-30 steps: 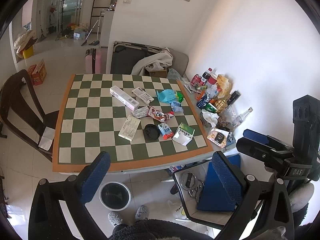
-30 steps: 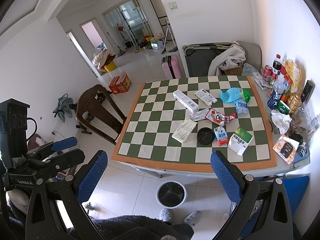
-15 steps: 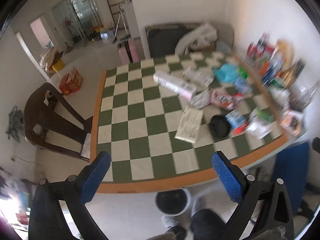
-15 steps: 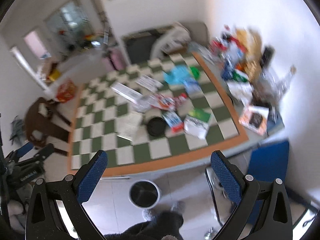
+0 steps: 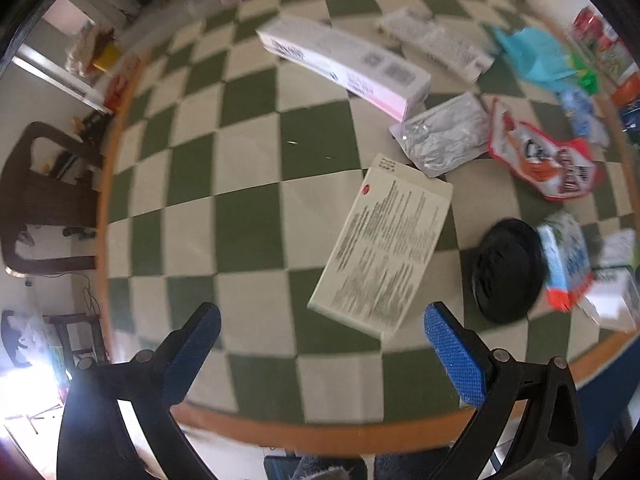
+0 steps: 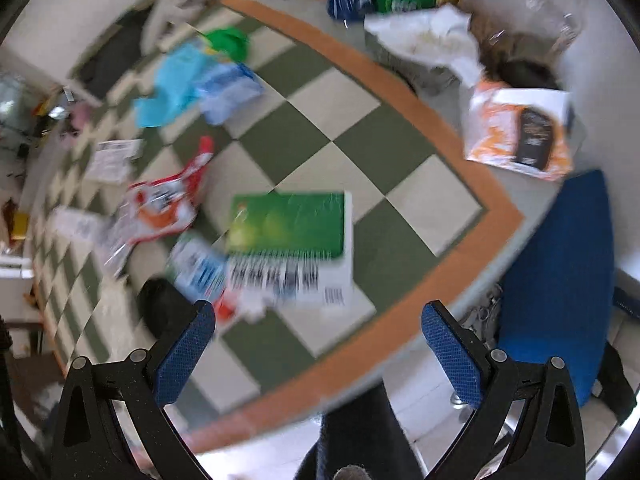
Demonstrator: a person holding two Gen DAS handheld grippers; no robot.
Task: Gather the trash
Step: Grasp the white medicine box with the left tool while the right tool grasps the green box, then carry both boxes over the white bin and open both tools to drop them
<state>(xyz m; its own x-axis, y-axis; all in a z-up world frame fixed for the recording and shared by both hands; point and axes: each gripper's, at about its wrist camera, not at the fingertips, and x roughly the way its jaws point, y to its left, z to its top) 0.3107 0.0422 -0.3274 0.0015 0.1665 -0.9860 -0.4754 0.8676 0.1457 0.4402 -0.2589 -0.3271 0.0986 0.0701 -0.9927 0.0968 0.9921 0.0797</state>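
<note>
Trash lies on a green-and-white checkered table. My left gripper is open and empty, just in front of a flat cream printed box. Beyond it lie a long white-and-pink box, a silver foil wrapper, a red snack bag and a black lid. My right gripper is open and empty above a green-and-white carton, next to a small blue-and-white carton. The red snack bag and a blue bag lie farther off.
A dark wooden chair stands left of the table. A blue chair stands at the table's near right corner. Cans, bottles, crumpled paper and an orange packet crowd the right edge by the wall.
Both grippers have dropped from high above the floor down close over the table. The views are blurred with motion. The bin on the floor has left the view.
</note>
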